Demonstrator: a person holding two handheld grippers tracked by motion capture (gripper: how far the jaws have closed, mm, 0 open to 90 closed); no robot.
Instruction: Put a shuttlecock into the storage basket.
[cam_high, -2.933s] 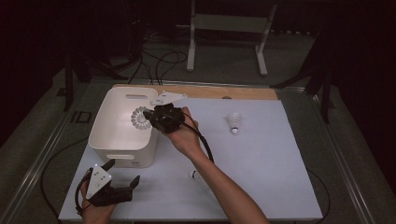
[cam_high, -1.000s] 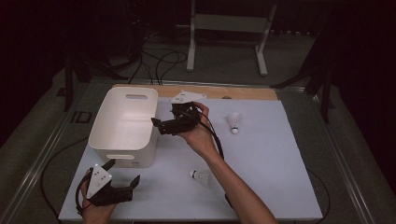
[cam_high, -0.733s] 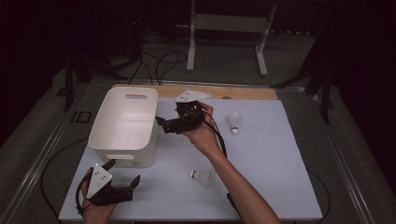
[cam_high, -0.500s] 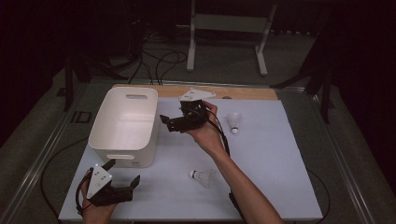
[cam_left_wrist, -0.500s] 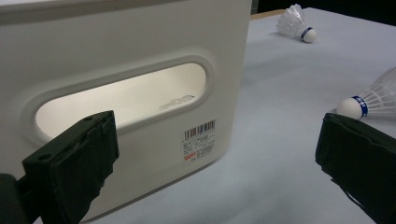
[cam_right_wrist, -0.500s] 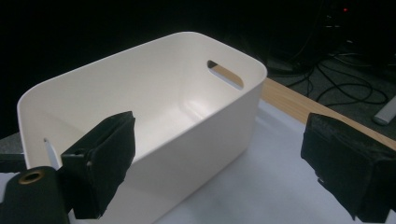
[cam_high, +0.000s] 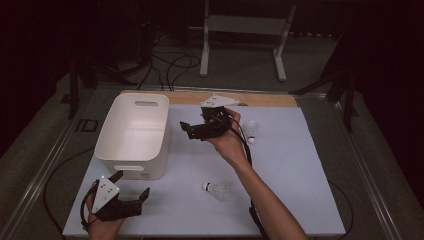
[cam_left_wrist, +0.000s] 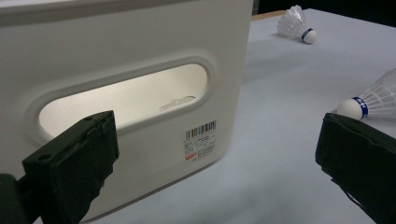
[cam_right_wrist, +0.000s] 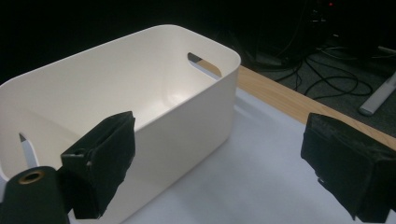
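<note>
The right tool (cam_high: 192, 131) is hanging spread and empty beside the bin (cam_high: 132, 135), and the near birdie (cam_high: 216, 189) is lying on the bench (cam_high: 300, 165) below it, tipped sideways.

Your tabletop (cam_high: 300, 165) is white-covered with a wooden strip along its far edge. On it: white bin (cam_high: 134, 134) at left, one shuttlecock (cam_high: 216, 189) near centre, another shuttlecock (cam_high: 250, 131) farther right.
</note>
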